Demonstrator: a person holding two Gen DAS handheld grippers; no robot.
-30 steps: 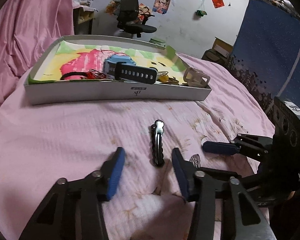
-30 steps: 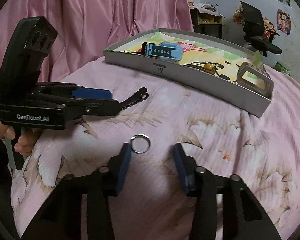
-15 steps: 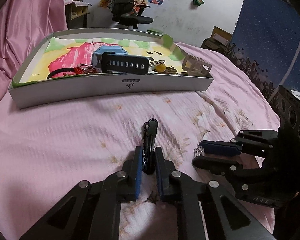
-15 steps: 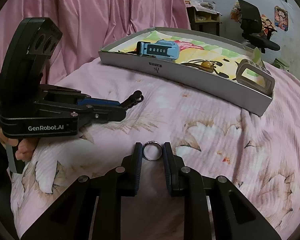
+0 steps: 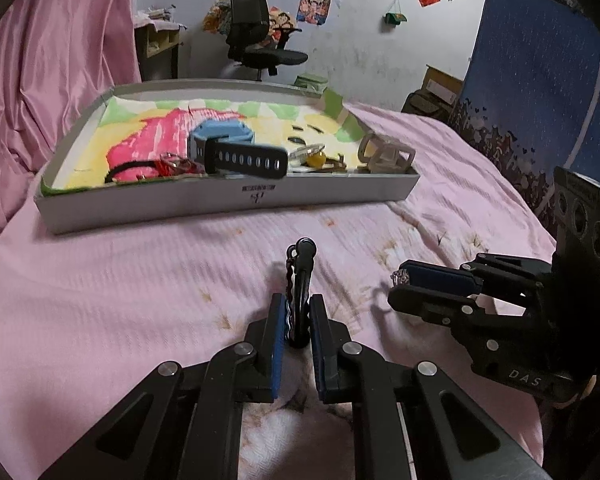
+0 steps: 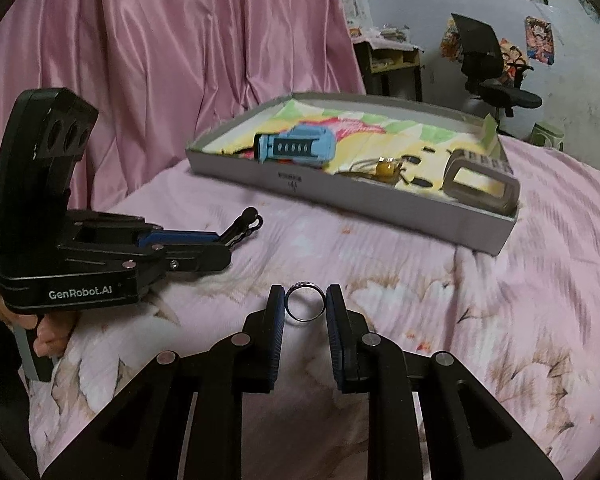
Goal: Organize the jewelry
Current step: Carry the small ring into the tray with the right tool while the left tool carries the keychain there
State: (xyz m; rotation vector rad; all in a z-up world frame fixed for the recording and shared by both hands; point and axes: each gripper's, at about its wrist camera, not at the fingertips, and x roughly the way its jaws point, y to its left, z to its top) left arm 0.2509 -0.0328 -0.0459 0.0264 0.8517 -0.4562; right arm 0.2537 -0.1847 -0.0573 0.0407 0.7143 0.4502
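Note:
My left gripper (image 5: 298, 310) is shut on a black hair clip (image 5: 300, 276) that sticks out forward, lifted just off the pink bedspread. My right gripper (image 6: 305, 304) is shut on a silver ring (image 6: 305, 306), held upright between the blue pads. In the left wrist view the right gripper (image 5: 400, 284) is at the right, the ring at its tip. In the right wrist view the left gripper (image 6: 224, 248) is at the left, the clip (image 6: 246, 222) poking out. Ahead lies a grey shallow box (image 5: 228, 200) (image 6: 380, 208) holding a blue watch (image 5: 224, 140) (image 6: 296, 148).
Inside the box also lie a black-strapped watch (image 5: 248, 158), a beige buckle piece (image 5: 386, 156) (image 6: 480, 180), an amber-bead item (image 6: 386, 168) and a black hair tie (image 5: 128, 168). Pink curtain (image 6: 160, 60) hangs left. An office chair (image 5: 256, 46) stands behind. A hand (image 6: 48, 332) holds the left gripper.
Both grippers have shut, the left on the hair clip and the right on the ring. Both items have since risen off the bedspread, nearer the box.

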